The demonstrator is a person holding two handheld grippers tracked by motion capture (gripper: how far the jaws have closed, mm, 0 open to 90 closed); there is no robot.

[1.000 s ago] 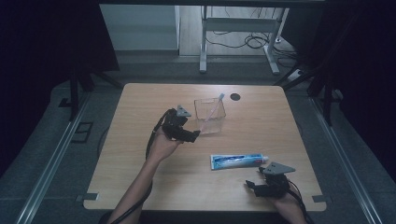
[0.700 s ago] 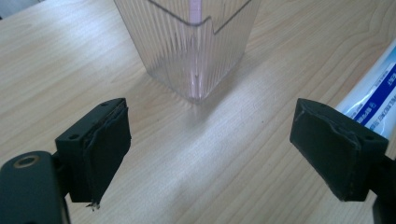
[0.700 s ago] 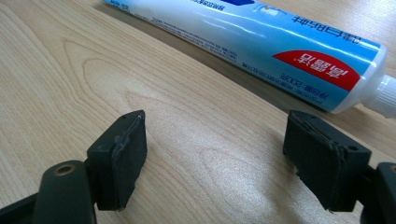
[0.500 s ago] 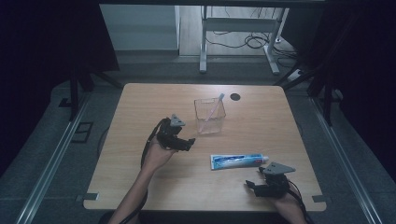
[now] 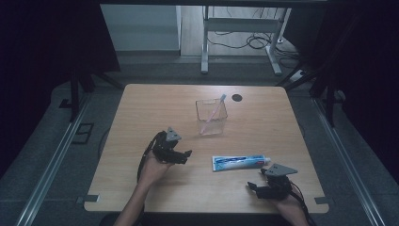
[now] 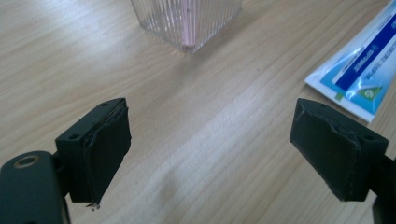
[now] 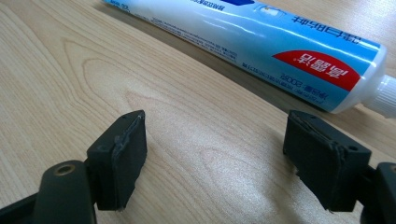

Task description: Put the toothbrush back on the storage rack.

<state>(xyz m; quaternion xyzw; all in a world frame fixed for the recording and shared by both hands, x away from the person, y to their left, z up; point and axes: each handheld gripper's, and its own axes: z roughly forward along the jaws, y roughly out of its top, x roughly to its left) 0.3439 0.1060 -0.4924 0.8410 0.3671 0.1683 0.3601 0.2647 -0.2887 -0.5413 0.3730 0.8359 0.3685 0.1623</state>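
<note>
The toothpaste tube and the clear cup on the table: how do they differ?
The toothpaste tube lies flat near the right gripper; the clear cup stands upright farther back. The tube is opaque white and blue with printing; the cup is see-through and ribbed. The cup holds a pink toothbrush. Both rest untouched on the wooden table.

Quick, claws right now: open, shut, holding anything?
Left claw: open, empty, above the table.
Right claw: open, empty, beside the toothpaste.
</note>
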